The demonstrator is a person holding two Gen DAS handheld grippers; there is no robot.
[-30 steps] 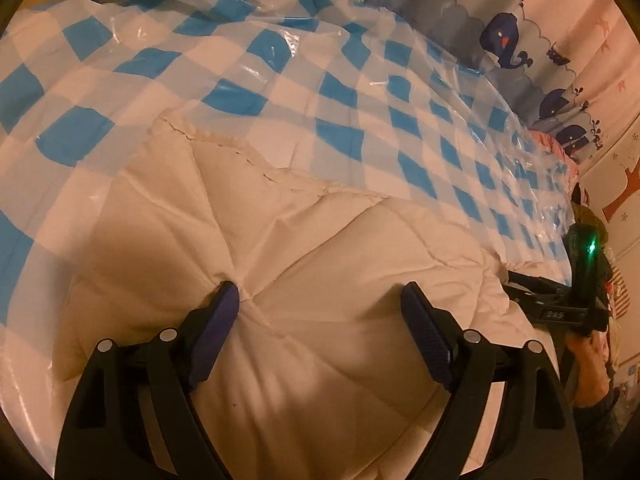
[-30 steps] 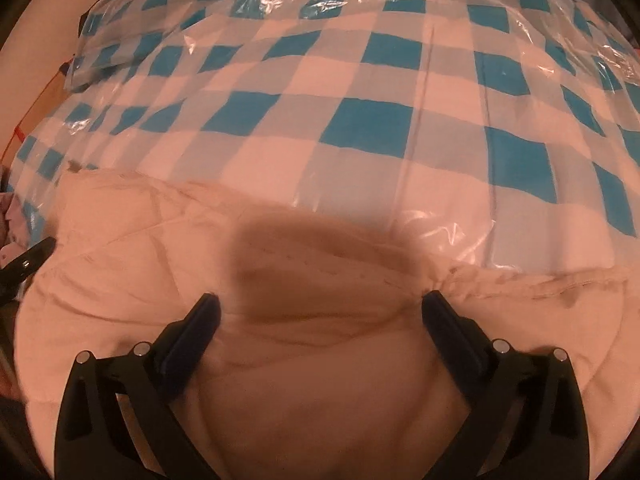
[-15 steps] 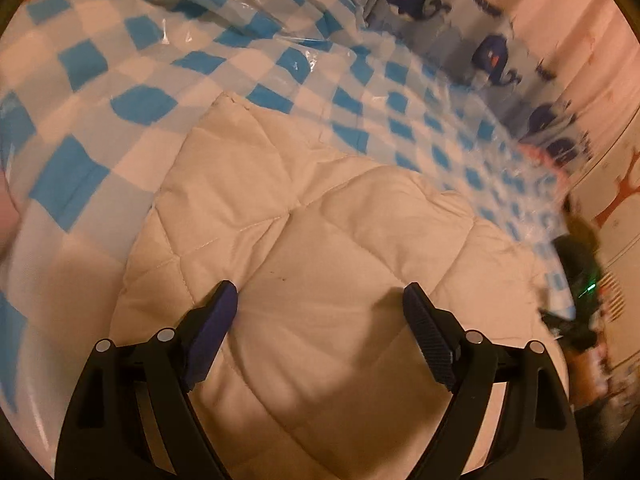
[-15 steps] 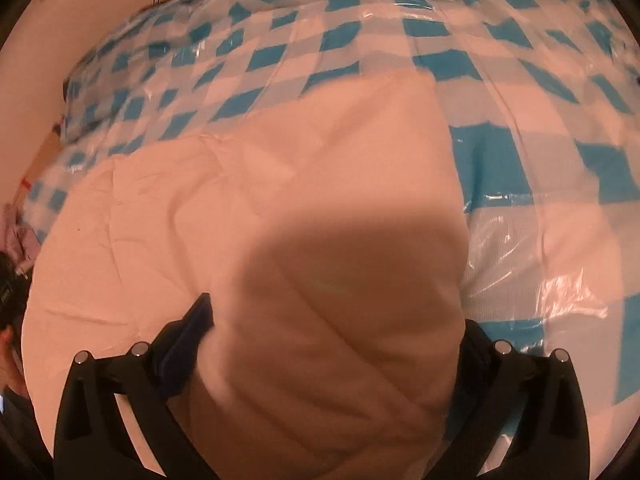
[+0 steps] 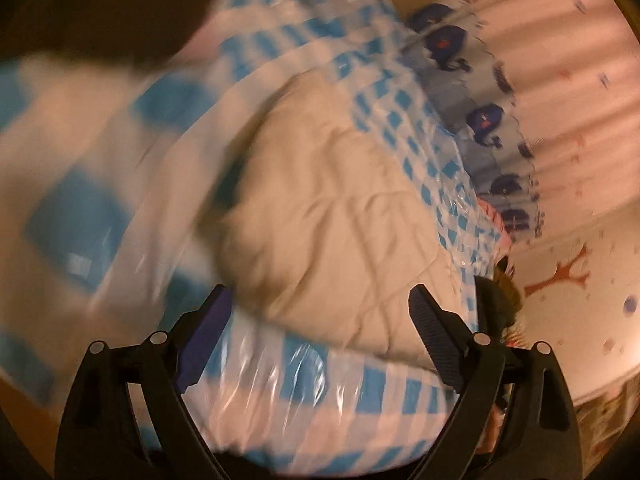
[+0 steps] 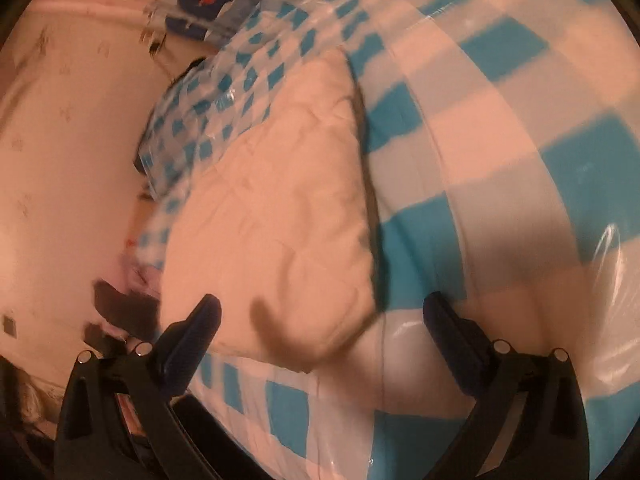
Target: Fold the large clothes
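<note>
Whale-print curtain (image 5: 484, 120) runs long only leftward.

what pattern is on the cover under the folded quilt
Blue and white checks on the cover, seen best from the right wrist.

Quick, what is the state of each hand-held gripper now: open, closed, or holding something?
Left hand-held gripper: open, holds nothing; its jaws have just been opening, above the cream quilted garment.
Right hand-held gripper: open, holds nothing.
</note>
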